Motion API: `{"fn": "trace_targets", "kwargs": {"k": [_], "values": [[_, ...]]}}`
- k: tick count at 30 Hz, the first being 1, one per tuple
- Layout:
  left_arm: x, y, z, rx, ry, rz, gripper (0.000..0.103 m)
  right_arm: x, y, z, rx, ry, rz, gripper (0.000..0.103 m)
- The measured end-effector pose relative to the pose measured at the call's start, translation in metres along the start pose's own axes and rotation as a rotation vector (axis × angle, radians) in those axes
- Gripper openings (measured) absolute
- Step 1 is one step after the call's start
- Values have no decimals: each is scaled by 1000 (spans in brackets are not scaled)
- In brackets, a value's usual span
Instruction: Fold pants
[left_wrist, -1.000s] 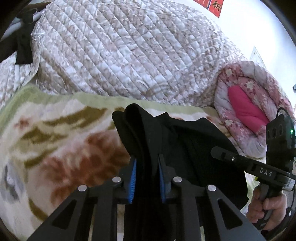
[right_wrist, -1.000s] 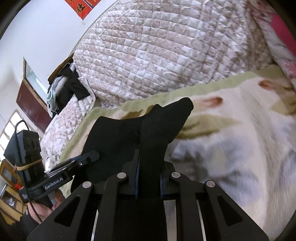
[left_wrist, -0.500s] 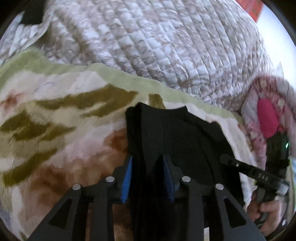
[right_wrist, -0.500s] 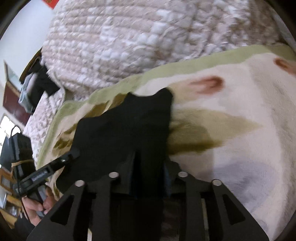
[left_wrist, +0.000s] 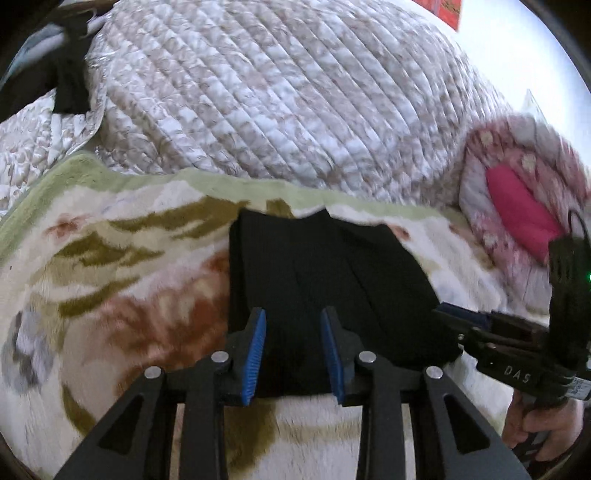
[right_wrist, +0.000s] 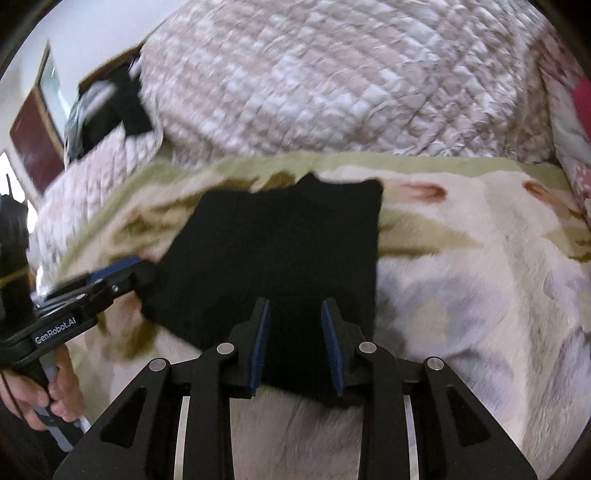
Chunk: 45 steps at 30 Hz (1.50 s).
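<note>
The black pants (left_wrist: 314, 266) lie folded flat in a rough rectangle on the floral blanket (left_wrist: 122, 295). My left gripper (left_wrist: 292, 314) hovers over their near left edge. Its blue pads stand apart and clear of the cloth, though the jaws are closing. In the right wrist view the pants (right_wrist: 288, 236) spread ahead of my right gripper (right_wrist: 295, 304), which is open over the near right edge with fabric lying between its fingers, unpinched. Each gripper shows in the other's view: the right gripper (left_wrist: 443, 314) at the pants' right side, the left gripper (right_wrist: 144, 266) at their left corner.
A heaped beige quilted comforter (left_wrist: 277, 92) rises just behind the blanket. A rolled pink floral quilt (left_wrist: 517, 206) sits at the right. Dark clothes (right_wrist: 110, 107) hang at the far left corner. A hand (left_wrist: 543, 424) grips each handle.
Both grippers came down with the pinched fold of the pants and opened. The fabric, held bunched and raised before, now lies flat on the blanket.
</note>
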<state>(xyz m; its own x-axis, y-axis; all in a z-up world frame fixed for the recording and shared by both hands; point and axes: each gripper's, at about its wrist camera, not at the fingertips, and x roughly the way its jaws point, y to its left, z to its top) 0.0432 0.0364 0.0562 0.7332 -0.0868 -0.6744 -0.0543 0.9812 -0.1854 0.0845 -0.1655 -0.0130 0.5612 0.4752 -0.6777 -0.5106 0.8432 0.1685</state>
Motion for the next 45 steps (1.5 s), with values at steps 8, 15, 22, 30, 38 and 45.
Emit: {"fn": "trace_targets", "kwargs": {"k": [8,15,22,30,38,45], "values": [[19,6,-10,6,33,69,36,8,2,-5,-41,1,-33,29],[1,-1,-17,-2,19,82,36,-17,5,-14,-5,-34,-35,29],[-19,-6,-28,-8,9,97,36,-39,9,-29,13,-59,-27,40],[-28,-12,-41,9,16,116,36,-39,21,-44,-21,-33,-37,43],[-15,-12,-49,21,60,141,36,-25,17,-48,-11,21,-62,43],[-5,-10,-53,21,97,152,36,-19,12,-49,7,39,-75,43]]}}
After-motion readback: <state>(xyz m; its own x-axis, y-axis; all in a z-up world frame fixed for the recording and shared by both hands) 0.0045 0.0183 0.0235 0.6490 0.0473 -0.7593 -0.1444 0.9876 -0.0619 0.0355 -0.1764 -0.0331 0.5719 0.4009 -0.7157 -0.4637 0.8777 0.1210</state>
